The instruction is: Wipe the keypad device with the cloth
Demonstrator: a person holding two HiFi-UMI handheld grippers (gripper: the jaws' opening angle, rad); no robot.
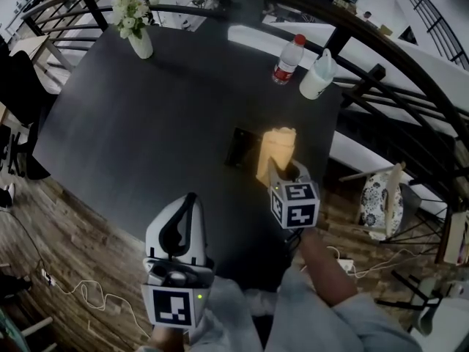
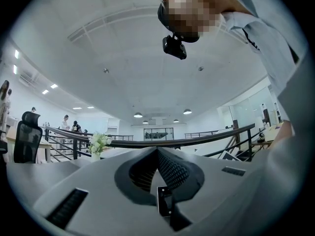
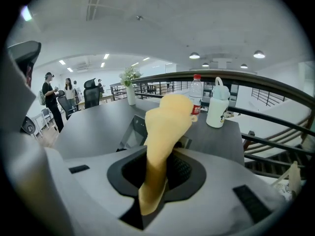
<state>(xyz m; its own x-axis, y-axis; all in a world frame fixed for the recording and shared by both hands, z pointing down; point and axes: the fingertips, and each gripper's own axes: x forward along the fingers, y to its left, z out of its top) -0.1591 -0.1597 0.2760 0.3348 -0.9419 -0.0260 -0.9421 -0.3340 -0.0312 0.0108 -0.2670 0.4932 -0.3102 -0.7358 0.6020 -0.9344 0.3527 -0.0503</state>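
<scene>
At the far left corner of the dark bench (image 1: 146,123) stands one vase of white flowers (image 1: 135,20), well apart from the work. Nearer the person, the left tongs (image 1: 192,198) hang over the bench's near edge. Their jaws are pressed together on nothing and tipped up towards the ceiling, so they play no part yet. To their right lies the one keypad device (image 1: 240,147), flat on the bench about mid-way across. It seems to lie with its long axis running away from the person, though it is dark on dark and no keys can be made out. Just right of it, the right tongs (image 1: 282,171) are clamped on the one yellow cloth (image 1: 277,152), which stands up from the jaws in a loose fold. From the right gripper view the device (image 3: 132,129) sits just ahead and a little to the left of the cloth (image 3: 165,127). The wipe will probably need a short reach forward and leftward, then a stroke along that long axis. The right hand is clearly the nearer one. Past it, at the far right edge, stand one water bottle (image 1: 288,59) and one white jug (image 1: 317,74), side by side.
</scene>
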